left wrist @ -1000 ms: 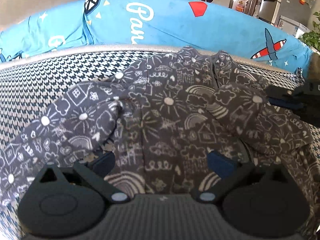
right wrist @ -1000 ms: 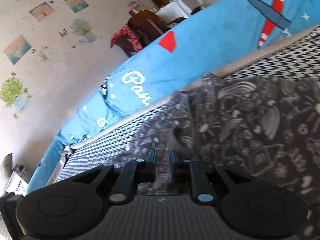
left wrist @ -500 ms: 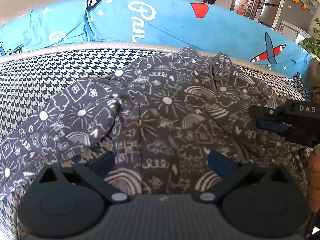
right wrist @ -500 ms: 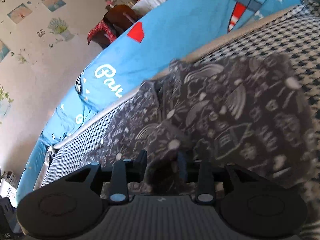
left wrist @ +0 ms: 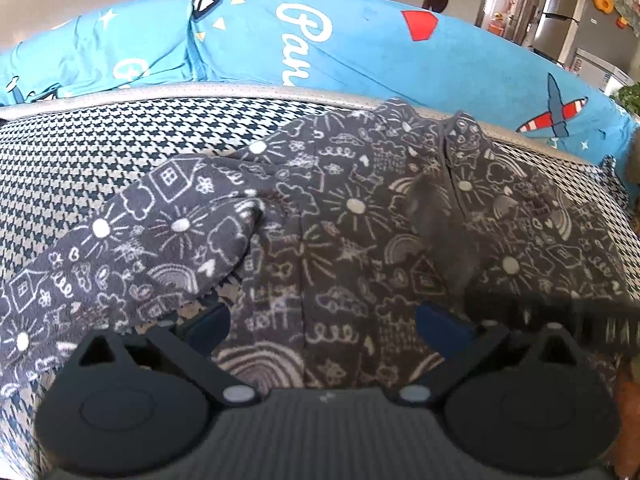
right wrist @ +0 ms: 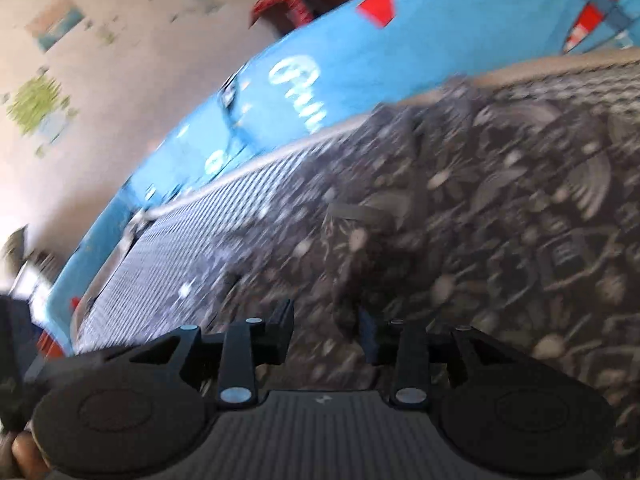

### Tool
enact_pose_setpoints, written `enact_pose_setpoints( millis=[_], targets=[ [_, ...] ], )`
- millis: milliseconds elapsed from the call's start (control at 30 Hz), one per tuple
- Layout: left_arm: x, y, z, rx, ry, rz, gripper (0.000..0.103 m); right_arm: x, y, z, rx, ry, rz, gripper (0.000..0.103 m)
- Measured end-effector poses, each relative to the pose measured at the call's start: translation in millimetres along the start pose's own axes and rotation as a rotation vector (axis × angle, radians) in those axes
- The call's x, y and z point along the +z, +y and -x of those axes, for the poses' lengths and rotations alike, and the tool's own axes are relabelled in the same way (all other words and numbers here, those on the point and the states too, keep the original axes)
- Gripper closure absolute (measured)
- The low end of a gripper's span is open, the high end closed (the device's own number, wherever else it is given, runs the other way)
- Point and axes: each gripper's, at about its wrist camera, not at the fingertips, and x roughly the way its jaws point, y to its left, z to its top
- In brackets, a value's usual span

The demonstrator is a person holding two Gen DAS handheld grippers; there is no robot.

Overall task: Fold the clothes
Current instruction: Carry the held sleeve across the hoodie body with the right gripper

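We let go of the sleeve after folding it in

Our right gripper [right wrist: 325,334] had just opened, and the sleeve [left wrist: 444,232] it had carried now lay across the middle of the dark top [left wrist: 336,248], with cloth still loose between its jaws. Our left gripper [left wrist: 322,326] stayed wide open over the bottom edge, holding nothing. The top lay spread on the checked bed [left wrist: 100,148]. We think the other sleeve [left wrist: 132,248] comes next.
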Motion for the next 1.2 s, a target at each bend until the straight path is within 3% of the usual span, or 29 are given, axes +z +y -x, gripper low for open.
enact_pose_setpoints(
  millis=[167, 333, 633, 1033, 1200],
  targets=[
    [0.3, 0.9, -4.6, 0.016, 0.008, 0.001, 0.000, -13.3, 10.5, -4.5, 0.049, 0.093, 0.076, 0.067],
    [-2.2, -3.0, -8.6, 0.027, 0.015, -0.024, 0.000, -19.3, 9.1, 5.2, 0.039, 0.077, 0.076, 0.067],
    [-5.6, -13.9, -10.6, 0.029, 0.007, -0.070, 0.000, -19.3, -25.1, 50.9, 0.053, -0.030, -0.150, 0.067],
    [-7.7, -19.5, -9.9, 0.043, -0.031, -0.116, 0.000, -32.9, -36.2, 99.6, 0.238, -0.112, -0.355, 0.060],
    [-8.4, -17.6, -10.9, 0.065, -0.033, -0.113, 0.000, -39.1, -26.9, 108.8, 0.302, -0.134, -0.385, 0.055]
  ],
)
